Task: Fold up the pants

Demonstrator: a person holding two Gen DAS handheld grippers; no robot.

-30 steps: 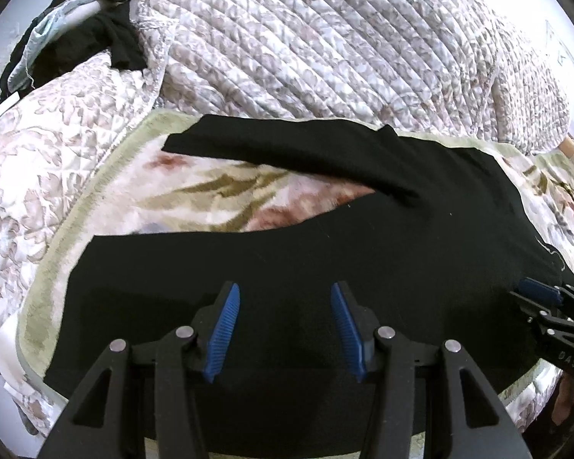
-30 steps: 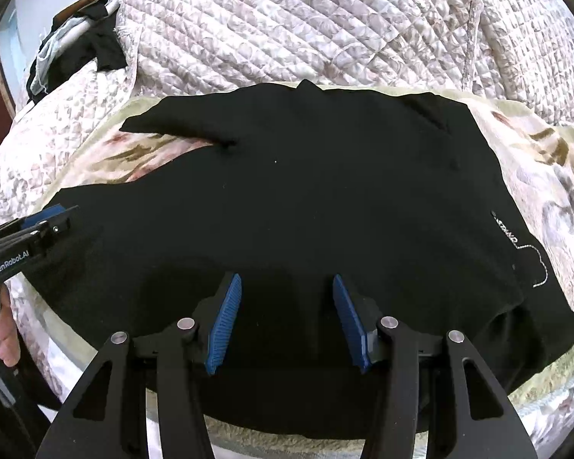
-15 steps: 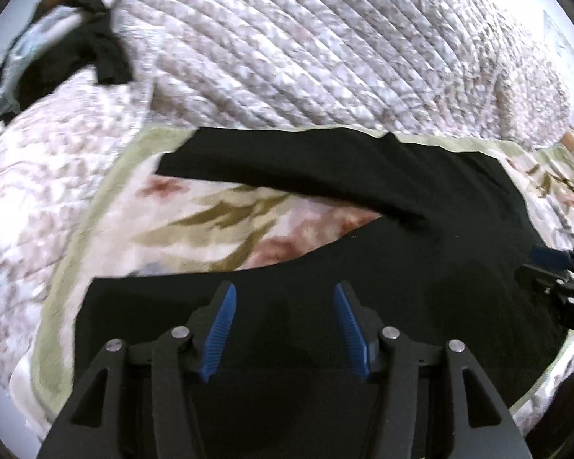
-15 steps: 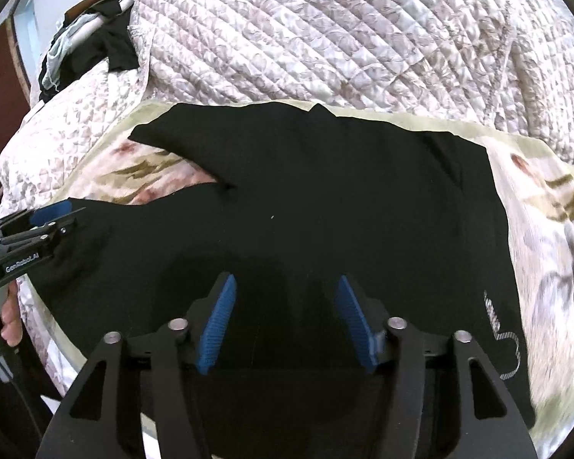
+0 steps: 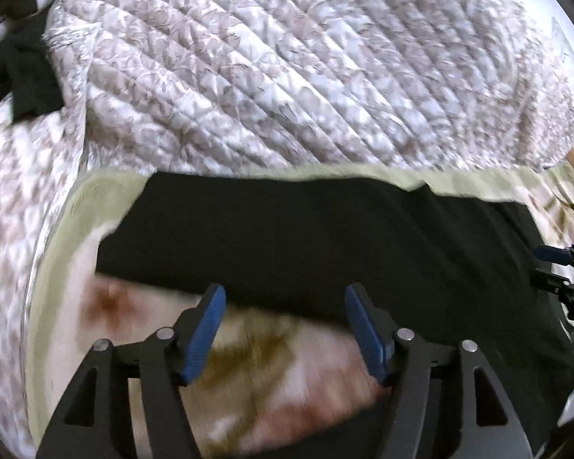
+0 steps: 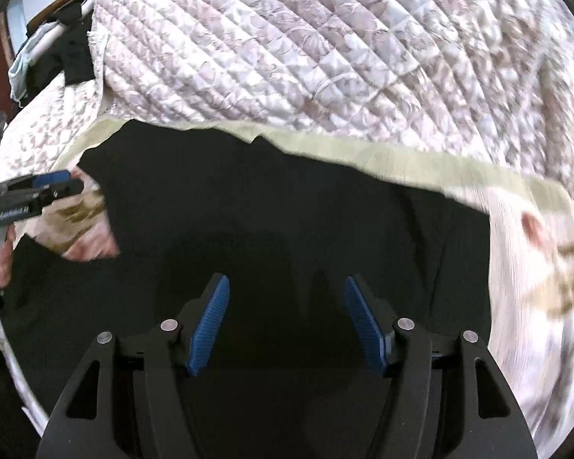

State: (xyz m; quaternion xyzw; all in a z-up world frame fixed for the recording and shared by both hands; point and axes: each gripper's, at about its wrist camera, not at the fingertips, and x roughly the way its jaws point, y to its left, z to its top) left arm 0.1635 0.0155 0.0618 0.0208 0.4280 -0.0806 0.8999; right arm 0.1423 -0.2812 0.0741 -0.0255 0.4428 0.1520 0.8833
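Left gripper (image 5: 283, 294): blue pads spread, jaws just been opening, nothing between them, poised over floral blanket (image 5: 271, 394) at the near edge of a trouser leg. Right gripper (image 6: 285, 287): likewise spread and just been opening, empty, above the seat. Pants (image 6: 271, 206): black, plain, matte, flat on the blanket, legs splayed leftward with floral cloth showing between. Behind: quilted bedspread (image 6: 325, 49).

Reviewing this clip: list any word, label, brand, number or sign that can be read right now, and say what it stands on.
White lettering on the side of the left gripper, seen in the right wrist view: too blurred to read.
Black pants, quilt, floral sheet: no text visible.
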